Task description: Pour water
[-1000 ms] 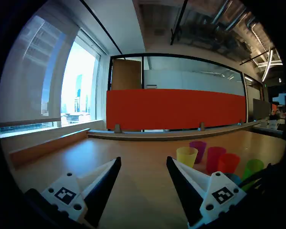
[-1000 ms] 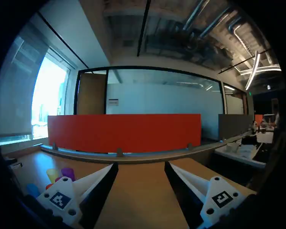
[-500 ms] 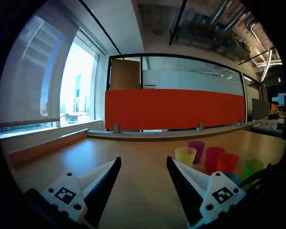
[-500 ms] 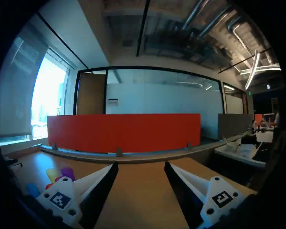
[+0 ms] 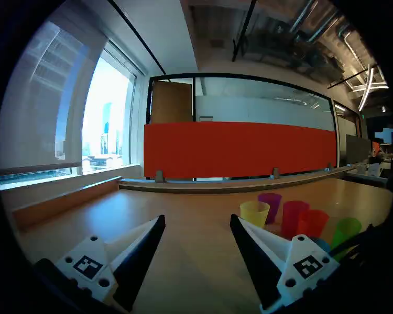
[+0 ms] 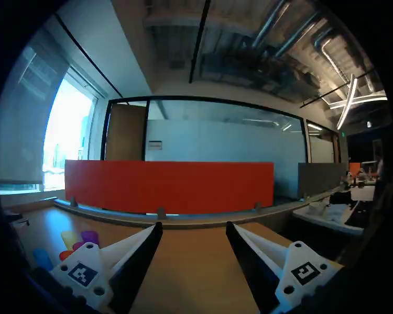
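Several plastic cups stand in a cluster on the wooden table (image 5: 191, 209), to the right of my left gripper (image 5: 197, 220): a yellow cup (image 5: 254, 213), a purple cup (image 5: 271, 203), a pink cup (image 5: 294, 215), an orange-red cup (image 5: 313, 222) and a green cup (image 5: 347, 230). The left gripper is open and holds nothing. In the right gripper view the same cups peek out at the far left, yellow cup (image 6: 69, 238) and purple cup (image 6: 89, 237) among them, beside my open, unladen right gripper (image 6: 194, 226). Whether any cup contains water I cannot tell.
An orange partition (image 5: 238, 149) runs along the table's far edge, with a glass wall behind it. A bright window (image 5: 105, 131) and a wooden ledge (image 5: 65, 201) line the left side. Further desks (image 6: 327, 214) with items lie to the right.
The right gripper view has tipped slightly upward, so the partition and cups sit a little lower in it. The left gripper is almost still.
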The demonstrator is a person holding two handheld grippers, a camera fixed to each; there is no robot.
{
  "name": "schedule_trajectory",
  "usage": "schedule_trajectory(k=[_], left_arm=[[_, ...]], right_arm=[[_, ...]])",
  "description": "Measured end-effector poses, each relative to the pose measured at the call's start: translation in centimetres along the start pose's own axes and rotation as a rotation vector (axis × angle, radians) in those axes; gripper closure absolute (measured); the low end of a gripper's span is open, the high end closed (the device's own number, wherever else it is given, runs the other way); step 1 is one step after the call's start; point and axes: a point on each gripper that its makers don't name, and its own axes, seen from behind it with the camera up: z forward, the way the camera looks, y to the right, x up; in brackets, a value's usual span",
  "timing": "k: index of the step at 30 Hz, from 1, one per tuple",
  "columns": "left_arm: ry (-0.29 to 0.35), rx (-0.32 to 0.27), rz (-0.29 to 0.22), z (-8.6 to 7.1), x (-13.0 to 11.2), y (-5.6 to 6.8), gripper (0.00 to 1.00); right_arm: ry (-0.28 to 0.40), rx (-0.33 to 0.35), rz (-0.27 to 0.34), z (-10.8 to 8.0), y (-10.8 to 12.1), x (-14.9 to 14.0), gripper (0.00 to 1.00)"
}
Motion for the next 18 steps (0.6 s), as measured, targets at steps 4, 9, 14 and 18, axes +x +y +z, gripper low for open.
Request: schedule_trajectory(k=[4,9,14,18], left_arm=[[0.0,0.0,0.0,0.0,0.0,0.0,0.08],[0.0,0.0,0.0,0.0,0.0,0.0,0.08],[0.0,0.0,0.0,0.0,0.0,0.0,0.08],[0.0,0.0,0.001,-0.1,-0.1,0.0,0.08]], right_arm=[[0.016,-0.002,-0.01,-0.2,0.1,-0.2,0.06],[0.02,0.005,-0.008,-0.2,-0.1,-1.3,0.06],[0.031,0.022,0.001,-0.1,-0.8,-2.1,0.03],[0.044,0.032,0.002,0.1,-1.3,-2.9,0.02]])
